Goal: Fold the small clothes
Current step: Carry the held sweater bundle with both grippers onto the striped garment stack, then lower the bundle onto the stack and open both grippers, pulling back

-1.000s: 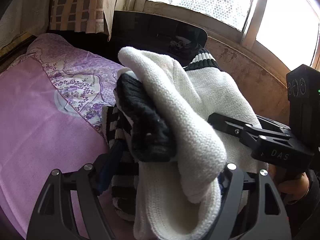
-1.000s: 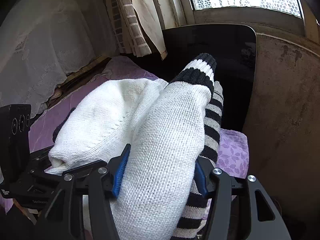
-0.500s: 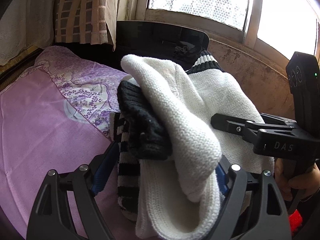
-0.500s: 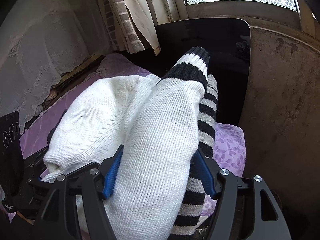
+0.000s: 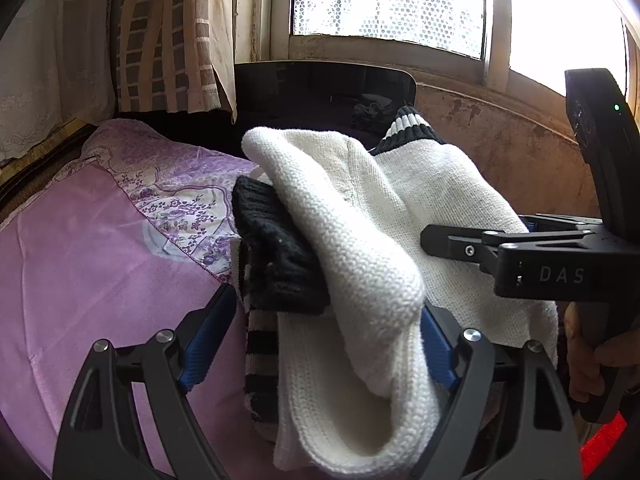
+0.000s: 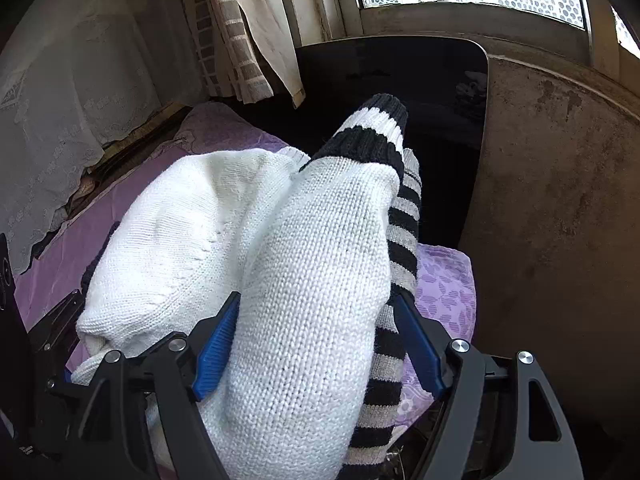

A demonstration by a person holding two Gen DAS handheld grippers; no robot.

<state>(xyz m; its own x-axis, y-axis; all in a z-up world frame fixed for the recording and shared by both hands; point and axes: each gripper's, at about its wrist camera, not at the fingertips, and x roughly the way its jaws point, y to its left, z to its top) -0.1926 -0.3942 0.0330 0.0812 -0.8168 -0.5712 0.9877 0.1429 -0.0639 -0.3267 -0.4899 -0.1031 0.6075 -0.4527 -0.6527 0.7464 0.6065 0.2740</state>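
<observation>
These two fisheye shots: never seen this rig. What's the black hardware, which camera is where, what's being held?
No robot: a person holds a handheld claw in each hand, each with a camera looking along its blue-padded fingers. One view is from the left claw, the other from the right claw. A white knit sweater with black stripes lies bundled on a purple bedsheet. It sits between both claws. The left is open, one pad clear of the knit. The right's jaws are opening, releasing it.

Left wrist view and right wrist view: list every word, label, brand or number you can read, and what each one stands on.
"DAS": pale letters on the black body of the right gripper, seen in the left wrist view.
Small pale marks at the lower left edge of the right wrist view, on the left gripper's body: too small to read.
No other text on the knitted sweater or the bedsheet.
</observation>
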